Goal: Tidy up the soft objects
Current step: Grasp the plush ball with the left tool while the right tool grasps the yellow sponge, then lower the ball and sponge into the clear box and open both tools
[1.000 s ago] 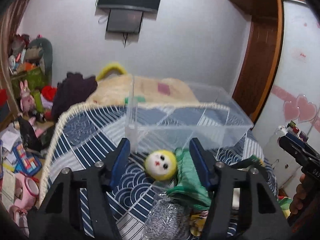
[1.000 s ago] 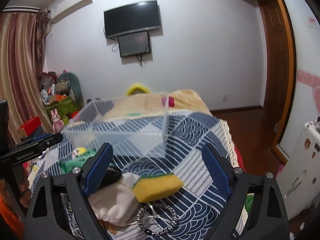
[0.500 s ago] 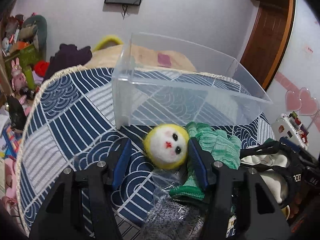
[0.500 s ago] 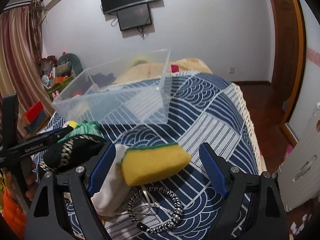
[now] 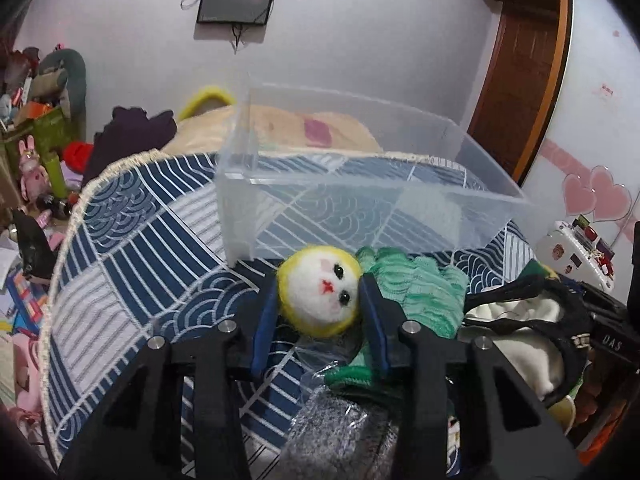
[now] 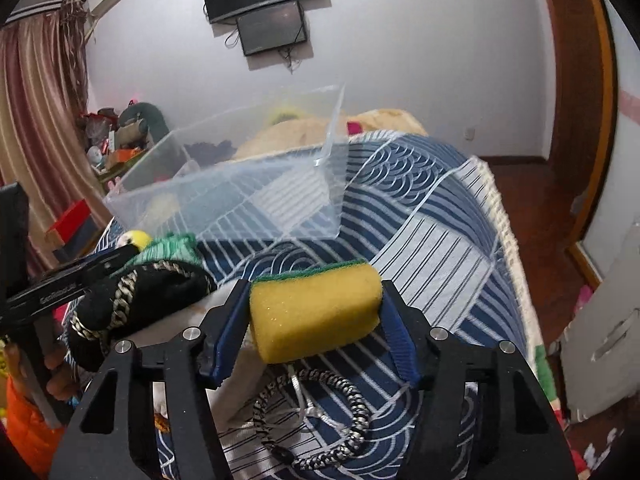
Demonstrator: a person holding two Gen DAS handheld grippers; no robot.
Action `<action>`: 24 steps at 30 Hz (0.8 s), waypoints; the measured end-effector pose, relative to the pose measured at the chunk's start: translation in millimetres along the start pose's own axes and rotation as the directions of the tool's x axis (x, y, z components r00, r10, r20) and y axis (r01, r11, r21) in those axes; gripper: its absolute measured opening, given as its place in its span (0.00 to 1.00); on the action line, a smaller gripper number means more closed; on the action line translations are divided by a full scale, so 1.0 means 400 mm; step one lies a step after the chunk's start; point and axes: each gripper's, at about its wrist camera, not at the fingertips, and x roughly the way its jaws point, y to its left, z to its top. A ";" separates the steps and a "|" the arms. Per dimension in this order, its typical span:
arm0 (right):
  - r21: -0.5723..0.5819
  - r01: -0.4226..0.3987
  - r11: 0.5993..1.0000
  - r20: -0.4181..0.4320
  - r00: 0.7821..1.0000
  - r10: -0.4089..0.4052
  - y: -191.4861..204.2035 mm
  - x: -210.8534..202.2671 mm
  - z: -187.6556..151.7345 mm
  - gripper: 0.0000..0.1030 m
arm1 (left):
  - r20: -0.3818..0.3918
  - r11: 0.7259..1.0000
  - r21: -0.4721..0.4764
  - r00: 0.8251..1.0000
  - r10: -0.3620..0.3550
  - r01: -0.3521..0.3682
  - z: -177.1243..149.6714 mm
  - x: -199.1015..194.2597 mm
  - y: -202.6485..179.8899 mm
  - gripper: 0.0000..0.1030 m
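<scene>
L gripper (image 5: 320,304): jaws closed on doll head, pads touching both sides.
R gripper (image 6: 314,312): jaws clamped on sponge, pads pressing both ends.

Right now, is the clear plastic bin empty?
Empty: through the clear plastic bin only the blue patterned bedspread shows.

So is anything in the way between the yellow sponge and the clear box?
Nothing visible blocks it. The right gripper is squeezing the sponge, and only bare blue blanket lies between it and the clear box. The box's near wall must be cleared.
</scene>
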 end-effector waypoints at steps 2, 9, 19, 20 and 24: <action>0.003 0.012 1.000 0.033 0.999 -0.012 -0.002 -0.021 0.010 0.57 | 0.034 1.000 0.007 0.999 0.012 -0.012 0.008 -0.026 0.004 0.39; -0.030 0.037 0.999 0.128 0.991 -0.033 0.031 -0.076 0.065 0.57 | 0.143 0.999 0.022 0.989 0.030 -0.034 0.055 -0.110 0.000 0.39; -0.091 0.032 0.995 0.229 0.973 -0.010 0.078 -0.082 0.183 0.57 | 0.220 0.998 0.041 0.975 0.027 -0.037 0.152 -0.146 -0.001 0.39; -0.094 0.031 0.995 0.231 0.973 -0.008 0.082 -0.078 0.191 0.58 | 0.219 0.998 0.043 0.975 0.026 -0.036 0.157 -0.141 -0.001 0.39; -0.105 0.022 0.994 0.216 0.976 0.001 0.091 -0.036 0.225 0.57 | 0.192 0.998 0.052 0.981 0.024 -0.035 0.184 -0.105 -0.001 0.39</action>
